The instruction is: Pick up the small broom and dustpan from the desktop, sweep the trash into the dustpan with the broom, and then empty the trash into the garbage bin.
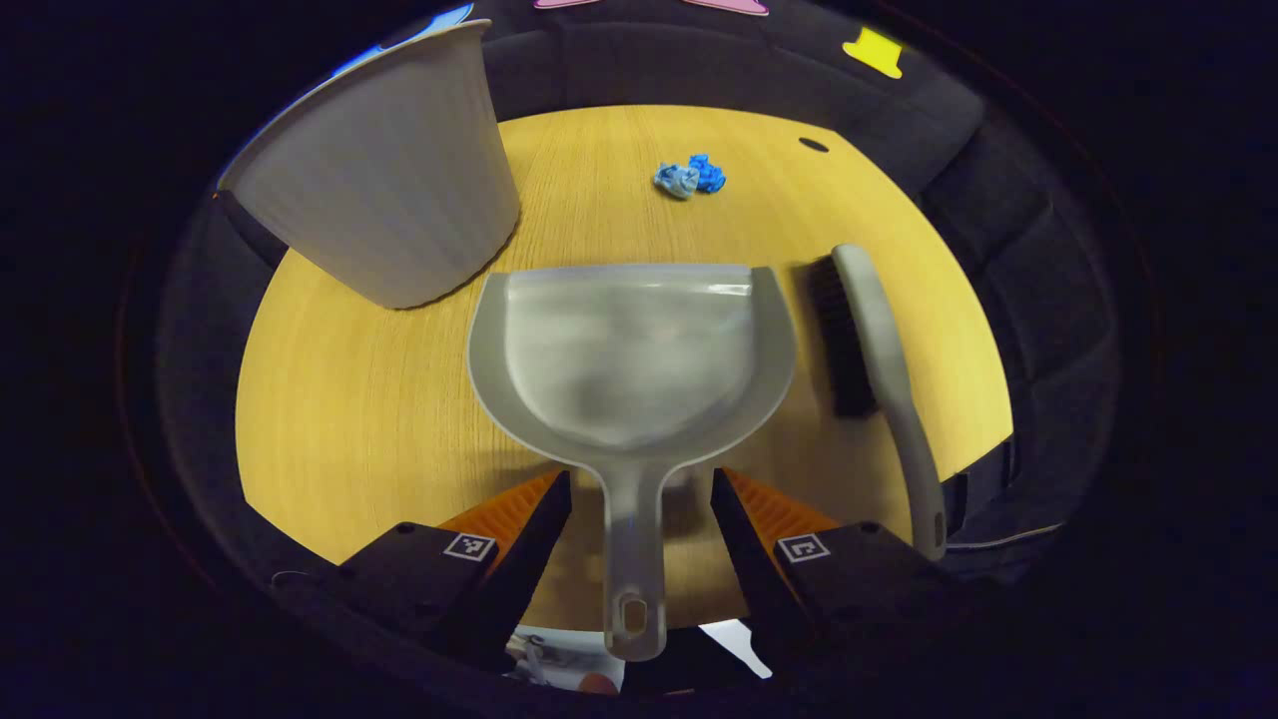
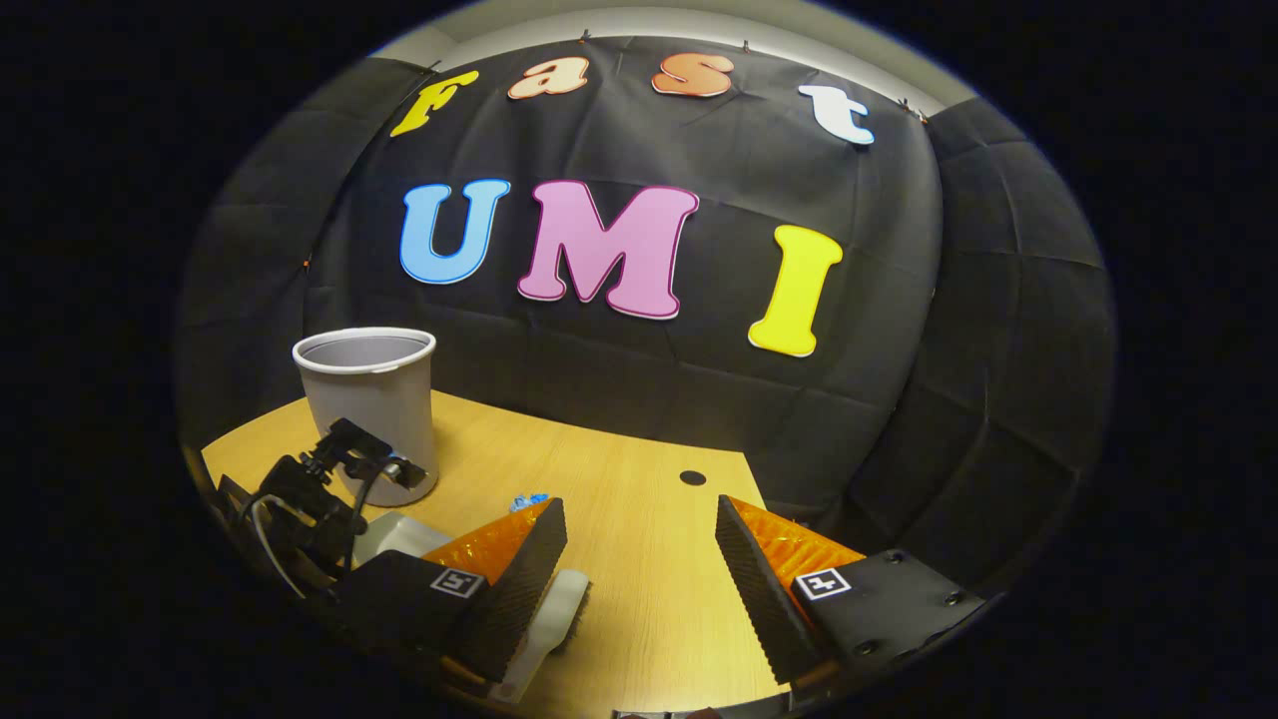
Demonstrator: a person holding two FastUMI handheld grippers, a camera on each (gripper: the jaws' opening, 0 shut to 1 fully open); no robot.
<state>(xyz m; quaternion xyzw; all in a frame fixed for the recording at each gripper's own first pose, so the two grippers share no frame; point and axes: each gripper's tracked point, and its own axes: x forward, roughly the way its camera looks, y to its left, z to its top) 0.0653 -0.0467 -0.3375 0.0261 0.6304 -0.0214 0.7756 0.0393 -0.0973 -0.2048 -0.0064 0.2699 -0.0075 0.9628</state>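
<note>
wooden desktop against black cloth wall; both tools released, left tool straddling dustpan handle.

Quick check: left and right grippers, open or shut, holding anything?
Left gripper: open, fingers either side of the dustpan handle, not gripping.
Right gripper: open, holding nothing, above the broom.

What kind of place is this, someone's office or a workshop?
Likely a staged recording booth: a wooden desktop hemmed by black cloth wall, set with a dustpan, small broom, garbage bin and crumpled trash.
</note>
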